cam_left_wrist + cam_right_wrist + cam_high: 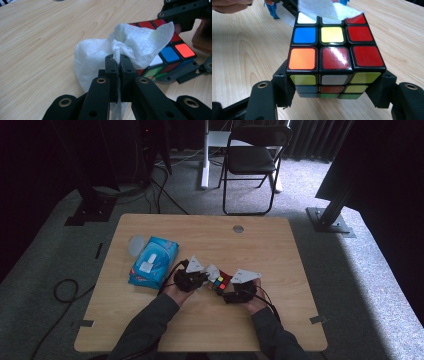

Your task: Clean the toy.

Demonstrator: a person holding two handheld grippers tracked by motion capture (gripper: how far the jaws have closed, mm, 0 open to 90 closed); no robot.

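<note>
While the puzzle cube (334,62) sits near the front middle of the wooden table (280,250), it is clamped at its two opposite lower sides between the jaws of the right gripper (334,96), which stand narrowed to the cube's width; its upper face, showing red, orange, yellow, blue and white stickers, is tilted toward that gripper's camera; the white wipe (120,47) is draped over the cube's far top edge and is pinched in a bunched fold by the left gripper (119,66), whose jaws are pressed together on it; the work in hand appears to be the wiping of the cube. As to handling, the cube is judged stiff and light, with glossy stickers that may slip, and its layers could twist under a lopsided load, so flat opposite faces are the sound place to hold it; the wipe is soft, limp and easily torn, best held by a gathered fold as here, with free cloth left to trail across the face. Farther out, in the high view, a blue pack of wipes (153,261) lies to the left of the hands, well apart from the cube, with a pale round lid (136,245) just beside its far left corner; a folding chair (252,160) stands on the carpet beyond the table.
</note>
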